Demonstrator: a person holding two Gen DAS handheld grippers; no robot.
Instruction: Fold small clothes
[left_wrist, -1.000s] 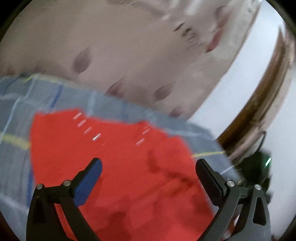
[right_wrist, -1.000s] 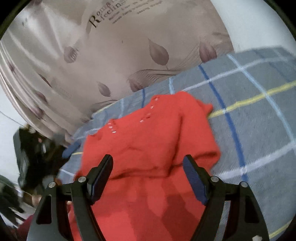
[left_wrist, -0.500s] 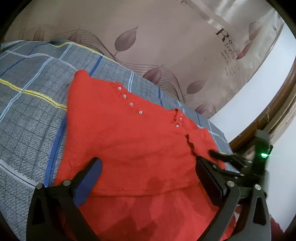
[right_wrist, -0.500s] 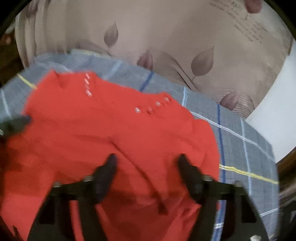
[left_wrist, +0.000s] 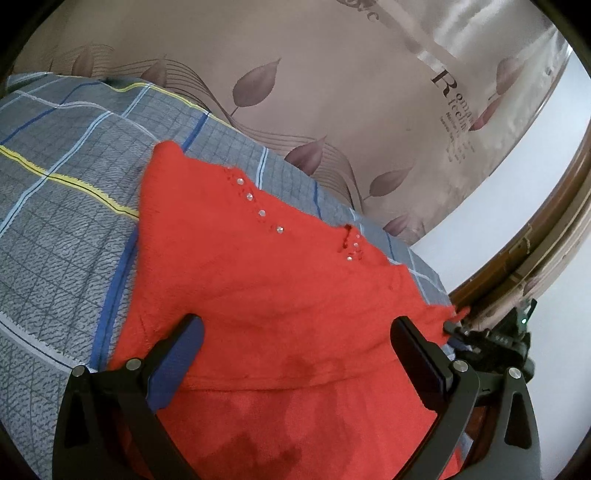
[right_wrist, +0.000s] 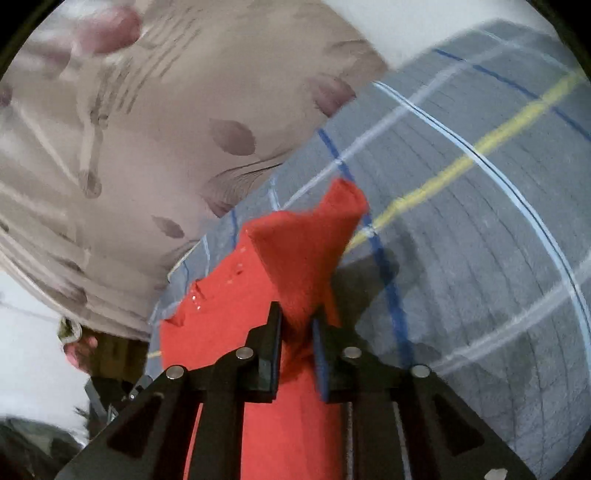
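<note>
A small red knitted top (left_wrist: 280, 295), its neckline trimmed with a row of clear studs (left_wrist: 260, 212), lies on a grey checked blanket (left_wrist: 55, 221) before a beige curtain (left_wrist: 332, 92) printed with leaves. The left tongs (left_wrist: 295, 332) hover spread wide just above the garment's lower half, pinching nothing. The right tongs (right_wrist: 297, 325) are closing, their pads gripping a bunched fold of the red knit, with one corner of the top (right_wrist: 332, 221) lifted clear of the blanket while the rest trails away to the left.
</note>
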